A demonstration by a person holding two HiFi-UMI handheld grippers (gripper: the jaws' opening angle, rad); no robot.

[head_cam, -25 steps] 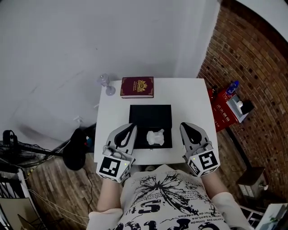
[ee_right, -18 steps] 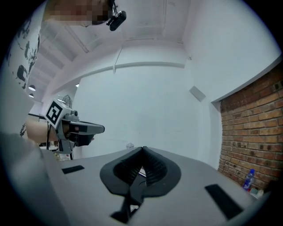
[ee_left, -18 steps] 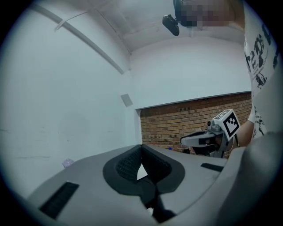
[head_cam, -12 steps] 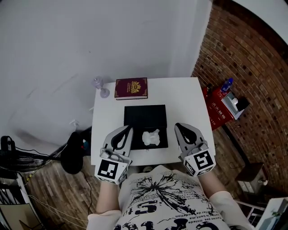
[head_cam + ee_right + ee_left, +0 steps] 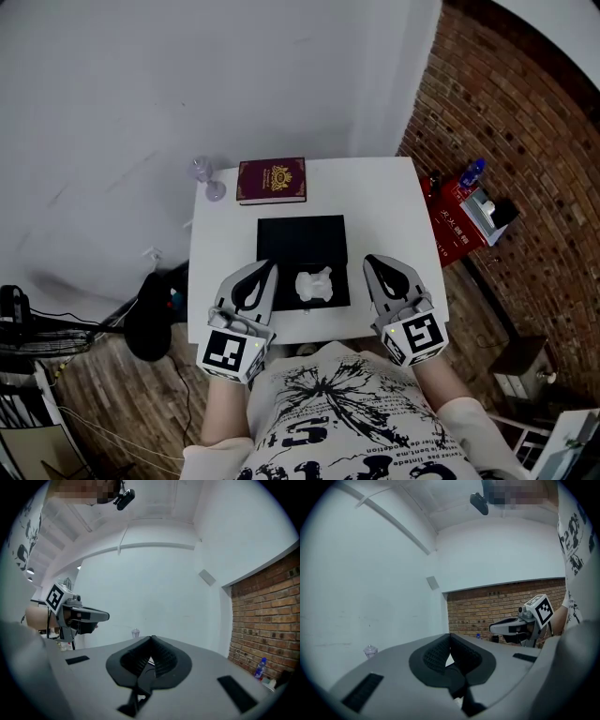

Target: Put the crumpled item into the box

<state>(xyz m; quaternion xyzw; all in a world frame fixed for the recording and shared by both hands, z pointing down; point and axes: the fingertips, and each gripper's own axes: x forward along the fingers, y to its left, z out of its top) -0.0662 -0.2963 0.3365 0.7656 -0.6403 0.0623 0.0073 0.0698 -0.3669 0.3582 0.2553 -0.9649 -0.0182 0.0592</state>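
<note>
Fingers (image 5: pixel 436 656) of the left gripper (image 5: pixel 450 635) are closed tip to tip. Their ribbed black pads form a shallow V inside a smooth grey shell, with nothing between them. The right gripper (image 5: pixel 151 639) reads the same: ribbed pads pressed together at the tips, nothing held.

Head view: both grippers are at the near edge of a small white square table (image 5: pixel 394 206), one on each side of a flat, matte black rectangular box (image 5: pixel 302 234). Their tips point away from the person. Each gripper carries a cube with black-and-white square markers at its rear, the left cube (image 5: pixel 230 352) and the right cube (image 5: pixel 419 336).

The crumpled item (image 5: pixel 313 284) is white, lumpy and irregular, and looks like wadded paper or tissue. It lies within the outline of the box at its near end, between the two grippers and touching neither. Whether it rests on a lid or inside a cavity cannot be told.

Beyond the box, a maroon hardcover book (image 5: pixel 271 180) with a gold emblem lies flat, close to the table's far edge. A clear stemmed cup (image 5: pixel 208 178) stands upright at the far left corner.

Surroundings:
- A plain white wall is behind the table.
- A rough red brick wall (image 5: pixel 506 112) is on the right.
- A red crate (image 5: pixel 455 230) sits on the floor beside the table, with a blue bottle (image 5: pixel 472 172) near it.
- The floor is wood plank (image 5: pixel 112 403).
</note>
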